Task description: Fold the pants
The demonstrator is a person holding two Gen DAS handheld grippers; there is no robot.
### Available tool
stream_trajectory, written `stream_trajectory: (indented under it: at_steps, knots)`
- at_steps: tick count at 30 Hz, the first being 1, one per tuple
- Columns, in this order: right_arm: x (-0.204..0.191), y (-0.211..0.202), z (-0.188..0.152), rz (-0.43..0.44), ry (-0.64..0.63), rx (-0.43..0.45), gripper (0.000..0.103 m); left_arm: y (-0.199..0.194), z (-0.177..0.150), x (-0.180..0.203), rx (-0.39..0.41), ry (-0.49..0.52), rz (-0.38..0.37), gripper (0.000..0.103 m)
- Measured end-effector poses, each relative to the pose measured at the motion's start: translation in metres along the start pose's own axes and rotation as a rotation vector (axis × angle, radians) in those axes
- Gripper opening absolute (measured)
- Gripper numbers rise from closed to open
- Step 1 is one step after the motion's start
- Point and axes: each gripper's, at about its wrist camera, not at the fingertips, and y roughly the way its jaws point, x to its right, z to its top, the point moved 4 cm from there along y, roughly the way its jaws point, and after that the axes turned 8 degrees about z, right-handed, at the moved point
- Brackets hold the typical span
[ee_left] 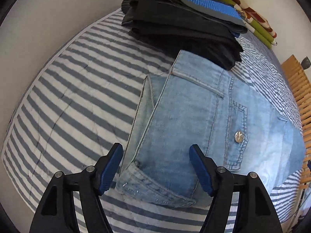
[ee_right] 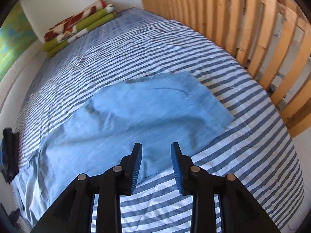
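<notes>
Now both your tongs point steeply down at the light blue jeans (ee_left: 186, 114) spread on the striped bed (ee_left: 77, 89). Your left tongs (ee_left: 156, 167) stand wide apart above the waistband end of the jeans, one blue pad (ee_left: 110, 171) over the jeans' edge by the stripes and the other over the denim near the back pocket; nothing is pinched between them. Your right tongs (ee_right: 156, 165) have a narrower gap, also empty, and hang over the near edge of the trouser legs, with the left pad (ee_right: 136, 169) above denim and the other above the bedcover.

From the jeans, a stack of dark folded clothes (ee_left: 180, 25) with a blue-and-grey piece on top lies just beyond the waistband, and the waistband's far corner seems to touch its base. Farther past that stack, a rolled green, red and white blanket (ee_right: 77, 29) sits by the wall. A wooden slatted frame (ee_right: 252, 44) stands beside the bed, on the side of the trouser hems.

The right view is blurred, so the seams on the legs are hard to make out, and the waistband end is cut off at its left rim. A metal button (ee_left: 238, 136) shows on the back pocket; its embossing cannot be read.
</notes>
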Motion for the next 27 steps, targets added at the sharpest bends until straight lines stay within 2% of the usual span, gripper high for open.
stream_trajectory:
  at_steps: [4, 6, 8, 10, 14, 17, 20, 23, 27]
  knots:
    - [-0.096, 0.000, -0.020, 0.104, -0.192, -0.041, 0.028, 0.001, 0.024, 0.011, 0.035, 0.066, -0.010, 0.074]
    - [-0.159, 0.003, -0.034, 0.164, -0.331, -0.071, 0.028, 0.001, 0.025, 0.011, 0.042, 0.075, -0.027, 0.074]
    - [-0.232, 0.007, -0.051, 0.231, -0.482, -0.101, 0.028, -0.003, 0.015, 0.004, 0.057, 0.079, -0.049, 0.074]
    - [-0.311, 0.009, -0.072, 0.335, -0.633, -0.139, 0.028, -0.004, 0.004, -0.001, 0.074, 0.090, -0.054, 0.074]
    - [-0.464, 0.030, -0.129, 0.534, -0.917, -0.258, 0.033, -0.014, -0.029, -0.009, 0.081, 0.136, -0.094, 0.073]
    - [-0.558, 0.057, -0.169, 0.581, -1.048, -0.322, 0.033, -0.020, -0.045, -0.012, 0.084, 0.164, -0.125, 0.073]
    - [-0.629, 0.094, -0.205, 0.585, -1.144, -0.398, 0.033, -0.020, -0.049, -0.017, 0.106, 0.198, -0.119, 0.065]
    - [-0.674, 0.126, -0.232, 0.568, -1.207, -0.431, 0.034, -0.021, -0.050, -0.020, 0.124, 0.217, -0.133, 0.059]
    - [-0.706, 0.161, -0.253, 0.505, -1.271, -0.435, 0.034, -0.018, -0.052, -0.022, 0.141, 0.244, -0.162, 0.058]
